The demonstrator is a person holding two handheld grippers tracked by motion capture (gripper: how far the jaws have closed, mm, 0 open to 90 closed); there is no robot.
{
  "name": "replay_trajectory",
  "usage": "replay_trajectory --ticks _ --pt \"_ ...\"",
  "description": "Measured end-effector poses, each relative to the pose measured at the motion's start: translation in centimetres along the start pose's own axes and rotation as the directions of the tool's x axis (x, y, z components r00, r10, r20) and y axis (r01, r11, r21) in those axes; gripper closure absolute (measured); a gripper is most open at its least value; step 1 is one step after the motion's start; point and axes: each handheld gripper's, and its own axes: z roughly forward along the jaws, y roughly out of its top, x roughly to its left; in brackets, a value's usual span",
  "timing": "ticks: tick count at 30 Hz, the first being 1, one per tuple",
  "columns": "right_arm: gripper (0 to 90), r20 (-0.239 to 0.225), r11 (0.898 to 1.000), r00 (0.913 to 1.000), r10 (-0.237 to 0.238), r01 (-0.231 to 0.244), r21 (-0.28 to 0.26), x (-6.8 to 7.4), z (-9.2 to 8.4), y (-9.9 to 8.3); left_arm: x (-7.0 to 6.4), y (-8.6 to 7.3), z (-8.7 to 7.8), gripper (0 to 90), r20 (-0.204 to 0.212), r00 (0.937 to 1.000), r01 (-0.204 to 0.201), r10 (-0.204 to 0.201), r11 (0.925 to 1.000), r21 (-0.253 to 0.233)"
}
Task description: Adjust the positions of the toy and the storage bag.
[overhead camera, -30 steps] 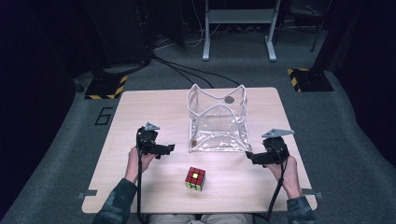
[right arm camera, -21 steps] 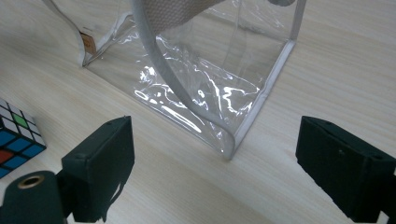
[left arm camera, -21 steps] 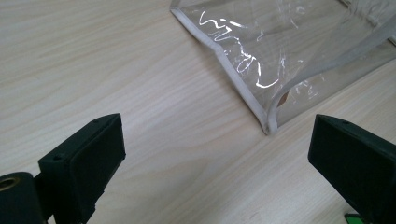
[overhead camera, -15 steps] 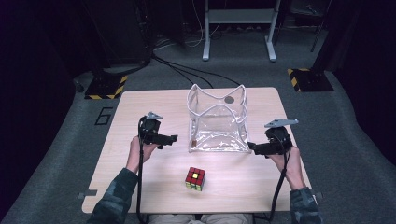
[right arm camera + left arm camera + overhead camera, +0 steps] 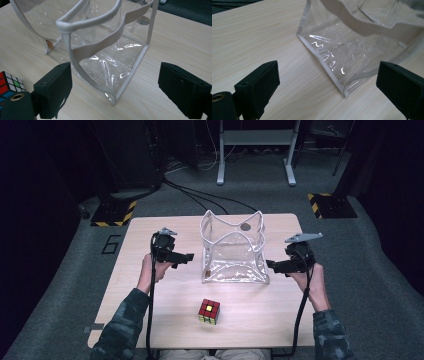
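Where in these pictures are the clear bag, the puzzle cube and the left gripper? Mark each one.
clear bag (image 5: 234,262): high view, on its front wall.
puzzle cube (image 5: 209,309): high view, on its top face.
left gripper (image 5: 190,256): high view, midway between its fingertips.

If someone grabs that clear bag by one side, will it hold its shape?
Probably not: the bag is thin, wrinkled clear plastic, so its walls would likely buckle. It looks empty, so likely light and apt to slide on the smooth table.
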Motion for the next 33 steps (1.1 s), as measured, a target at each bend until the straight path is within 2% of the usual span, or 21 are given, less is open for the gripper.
replay_trajectory --ticks 1,3,4,5,7,9,11,18,25,33 --pt "11.4 0.001 1.000 1.0000 0.002 -0.002 -0.002 0.0 0.0 0.3 0.0 0.2 0.0 5.5 -0.006 1.0000 0.004 -0.004 1.0000 0.003" --pt "11.6 0.003 1.000 1.0000 0.000 0.000 0.000 -0.2 -0.1 0.8 0.2 0.8 0.0 5.5 0.025 0.9994 0.022 -0.022 0.9997 0.007" --pt "11.6 0.007 1.000 1.0000 -0.005 0.005 0.001 -0.2 -0.1 1.0 0.1 1.0 -0.1 5.7 0.018 0.9996 0.022 -0.022 0.9997 -0.005" --pt "11.7 0.005 1.000 1.0000 -0.005 0.005 -0.001 -0.3 -0.1 1.3 0.2 1.3 -0.1 6.2 0.009 1.0000 0.003 -0.003 1.0000 -0.002" --pt "11.7 0.004 1.000 0.9999 -0.009 0.009 -0.002 -0.4 0.0 1.8 0.4 1.9 -0.2 6.0 0.040 0.9990 0.019 -0.019 0.9998 -0.005" --pt "11.7 0.005 1.000 0.9999 -0.013 0.013 0.002 -0.5 0.0 2.3 0.4 2.5 -0.3 6.1 0.037 0.9991 0.019 -0.018 0.9998 -0.012" --pt "11.7 0.003 1.000 0.9998 -0.018 0.018 -0.003 -0.6 0.2 2.8 0.5 3.1 -0.3 6.1 0.056 0.9980 0.031 -0.030 0.9993 -0.019" --pt "12.2 -0.001 1.000 0.9999 -0.014 0.014 -0.005 -0.8 0.5 4.6 0.6 5.4 -0.3 6.1 0.076 0.9964 0.041 -0.038 0.9983 -0.041" --pt "12.7 -0.006 1.000 0.9999 -0.016 0.016 0.002 -1.0 1.4 6.3 0.3 7.1 0.6 6.3 0.083 0.9960 0.036 -0.032 0.9986 -0.039" --pt "15.1 0.000 0.999 1.0000 0.005 -0.005 0.036 -1.2 3.1 7.9 0.6 8.8 2.3 7.7 0.084 0.9955 0.042 -0.042 0.9991 0.000"
